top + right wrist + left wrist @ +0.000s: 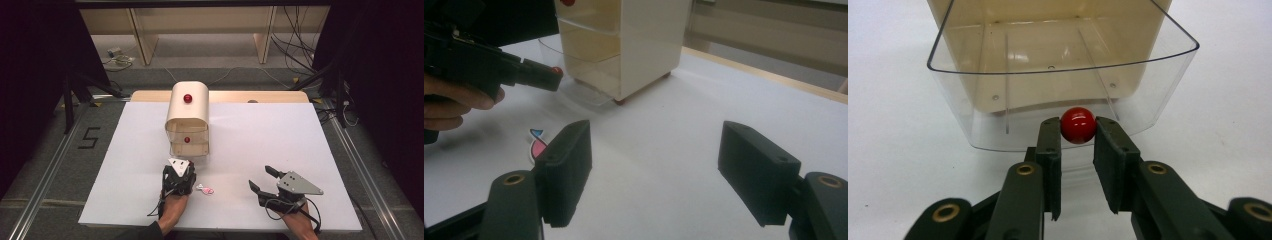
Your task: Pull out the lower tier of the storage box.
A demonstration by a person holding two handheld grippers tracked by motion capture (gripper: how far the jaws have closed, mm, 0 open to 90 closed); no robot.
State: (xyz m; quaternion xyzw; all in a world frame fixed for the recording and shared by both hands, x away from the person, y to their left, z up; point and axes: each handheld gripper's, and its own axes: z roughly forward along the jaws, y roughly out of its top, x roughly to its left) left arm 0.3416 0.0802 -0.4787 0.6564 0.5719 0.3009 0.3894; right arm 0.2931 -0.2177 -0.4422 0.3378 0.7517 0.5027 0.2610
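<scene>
A cream drawer cabinet [187,117] stands on the white table mat, with red knobs on its front. Its lowest drawer [1168,55], clear plastic, is pulled out toward me and looks empty inside. My left gripper [1078,131] is shut on that drawer's red knob [1078,125], one pad on each side. From above, the left gripper [179,170] sits just in front of the cabinet. My right gripper [260,177] rests to the right near the front edge, open with nothing between its jaws [656,150]. In the right gripper view the left gripper [536,75] holds the knob [557,71].
A small pink and white fish-shaped piece [205,190] lies on the mat [260,130] between the two grippers, also near the right gripper's left jaw [538,145]. A wooden strip [260,96] runs along the table's far edge, with shelving and cables behind.
</scene>
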